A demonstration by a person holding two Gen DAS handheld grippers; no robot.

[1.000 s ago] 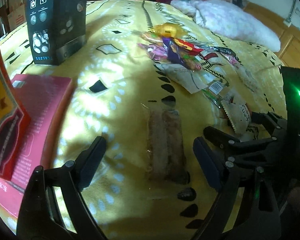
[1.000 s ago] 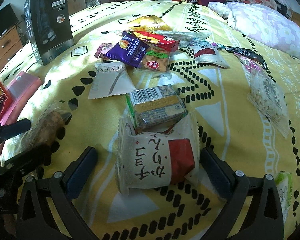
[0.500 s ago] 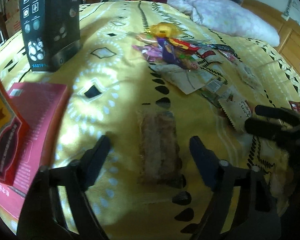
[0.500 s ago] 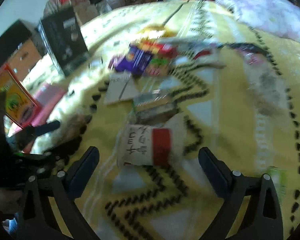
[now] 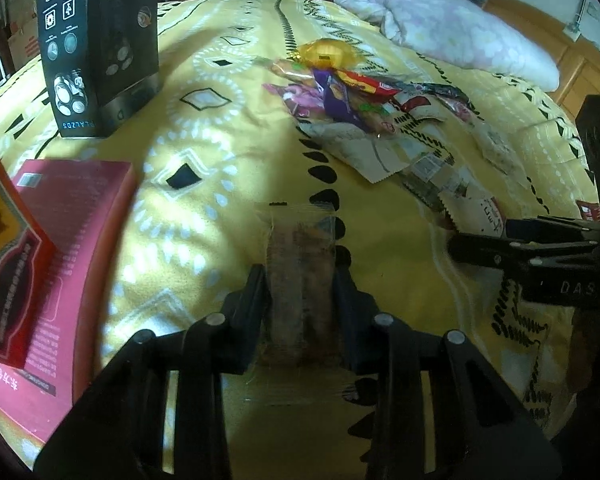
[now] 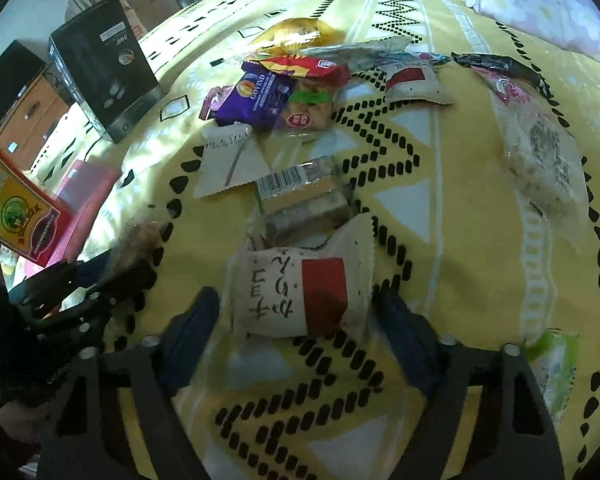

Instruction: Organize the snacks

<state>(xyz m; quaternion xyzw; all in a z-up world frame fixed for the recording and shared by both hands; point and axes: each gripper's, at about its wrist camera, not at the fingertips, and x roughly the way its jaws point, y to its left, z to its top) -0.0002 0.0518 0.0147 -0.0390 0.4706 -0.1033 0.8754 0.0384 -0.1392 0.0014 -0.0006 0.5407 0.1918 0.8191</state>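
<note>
Pinching the clear-wrapped brown snack bar (image 5: pixel 300 276) with my left gripper (image 5: pixel 300 280), fingers closed against both long sides while it lies flat on the bed. My right gripper (image 6: pixel 296 312) is open, fingers straddling the white pouch with red patch (image 6: pixel 300 292), not touching it. Best, I judge: hold the bar lightly so the wrapper doesn't crumple, lift straight up, then close the right evenly mid-pouch. More snacks are piled (image 6: pixel 284 92) beyond. Soft yellow patterned bedspread (image 5: pixel 228 128), black box (image 5: pixel 96 40), pink-red box (image 5: pixel 72 232), floral quilt (image 5: pixel 460 36) behind.
</note>
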